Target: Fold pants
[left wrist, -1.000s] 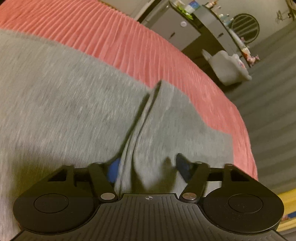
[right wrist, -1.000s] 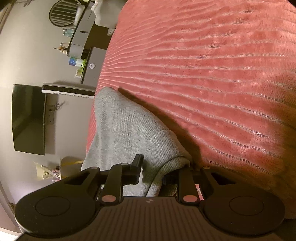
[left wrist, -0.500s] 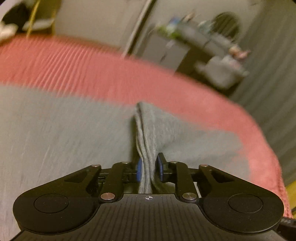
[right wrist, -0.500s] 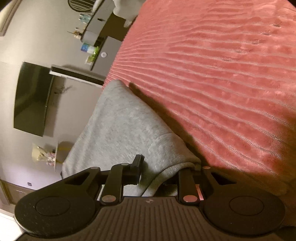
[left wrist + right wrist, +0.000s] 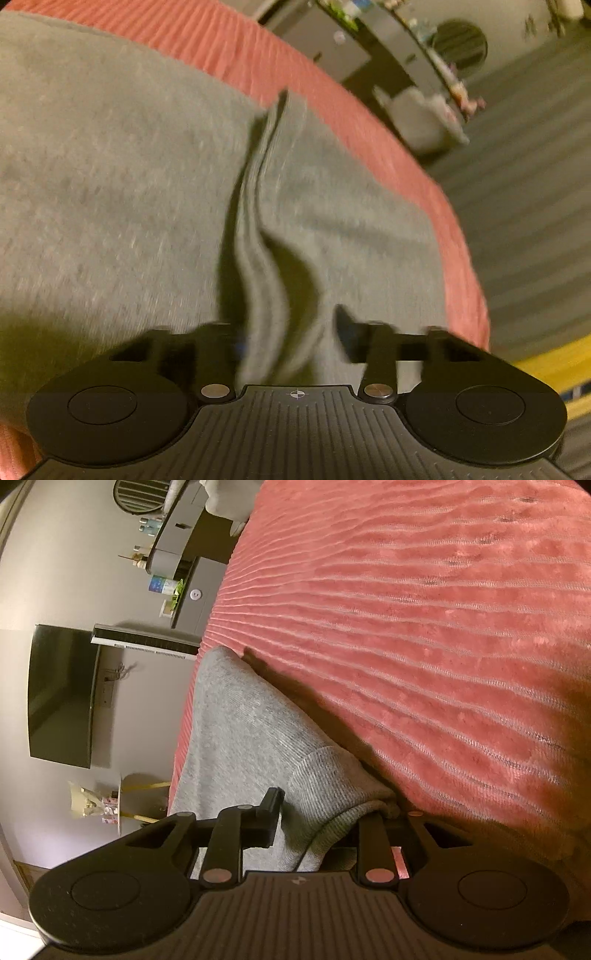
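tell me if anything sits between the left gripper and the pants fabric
Nothing visible does. The left gripper is open with a raised ridge of the grey pants running straight between its fingers; only the pants and the red bedspread lie ahead.

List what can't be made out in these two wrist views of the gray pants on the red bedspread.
- Left wrist view: motion blur smears the pants and the left hand-held gripper; its jaws stand apart around a raised fold.
- Right wrist view: the right hand-held gripper has cloth draped over one finger, hiding any contact.
- Both views: frame edges and gripper bodies cut off the pants' full outline.
- Shelf items: too small.
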Tool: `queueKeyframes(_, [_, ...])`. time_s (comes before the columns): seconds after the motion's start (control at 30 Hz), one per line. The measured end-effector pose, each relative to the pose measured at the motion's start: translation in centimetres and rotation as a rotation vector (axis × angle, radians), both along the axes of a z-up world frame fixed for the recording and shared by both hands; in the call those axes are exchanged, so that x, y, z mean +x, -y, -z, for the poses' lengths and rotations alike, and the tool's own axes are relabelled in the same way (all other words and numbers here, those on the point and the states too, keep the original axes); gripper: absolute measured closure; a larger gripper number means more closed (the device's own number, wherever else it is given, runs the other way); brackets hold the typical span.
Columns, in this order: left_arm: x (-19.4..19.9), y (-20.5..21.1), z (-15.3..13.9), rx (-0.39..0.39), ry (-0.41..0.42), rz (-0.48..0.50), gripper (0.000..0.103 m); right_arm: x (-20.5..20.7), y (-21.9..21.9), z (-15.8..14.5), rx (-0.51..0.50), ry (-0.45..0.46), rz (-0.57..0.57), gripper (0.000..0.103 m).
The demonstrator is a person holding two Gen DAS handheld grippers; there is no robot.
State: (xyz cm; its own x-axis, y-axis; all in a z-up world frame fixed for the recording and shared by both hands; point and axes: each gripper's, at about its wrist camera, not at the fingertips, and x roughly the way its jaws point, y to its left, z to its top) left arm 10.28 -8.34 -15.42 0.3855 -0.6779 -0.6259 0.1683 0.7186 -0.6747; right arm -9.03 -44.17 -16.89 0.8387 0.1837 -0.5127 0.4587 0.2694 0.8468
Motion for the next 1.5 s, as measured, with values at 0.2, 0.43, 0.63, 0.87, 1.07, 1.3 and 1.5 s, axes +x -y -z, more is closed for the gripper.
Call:
queueKeyframes(0.2, [-0.2, -2.0, 0.6, -0.097, 0.04, -0.042, 0.089, 0.0, -0.1, -0.4, 0.002, -0.025, 0.028, 0.084])
queueKeyframes(0.43, [-2.3, -5.3, -1.5, -0.147, 0.155, -0.096, 0.089, -0.2, -2.7, -3.2, -0.157, -0.02, 0.035, 0.08])
queueKeyframes(0.63, [-0.4, -6.1, 1.5, -0.064, 0.005, -0.139, 0.089, 0.9, -3.3, -2.4, -0.165, -0.117, 0.058, 0.073])
queueKeyframes(0.87, [-1.0, -7.0, -1.4, -0.148, 0.162, -0.174, 0.089, 0.6, -4.5, -4.1, -0.299, -0.063, 0.026, 0.085])
queueKeyframes(1.07, [0.1, -7.0, -0.9, 0.041, 0.094, -0.182, 0.085, 1.8, -5.2, -4.1, -0.339, -0.103, -0.065, 0.083])
queueKeyframes(1.3, [-0.6, -5.9, -2.2, 0.118, 0.153, -0.158, 0.082, 2.1, -5.5, -4.4, -0.402, -0.141, -0.077, 0.083])
queueKeyframes(1.5, [-0.8, -7.2, -1.9, 0.148, 0.103, -0.216, 0.085, 2.6, -7.8, -5.6, -0.57, -0.196, -0.106, 0.083])
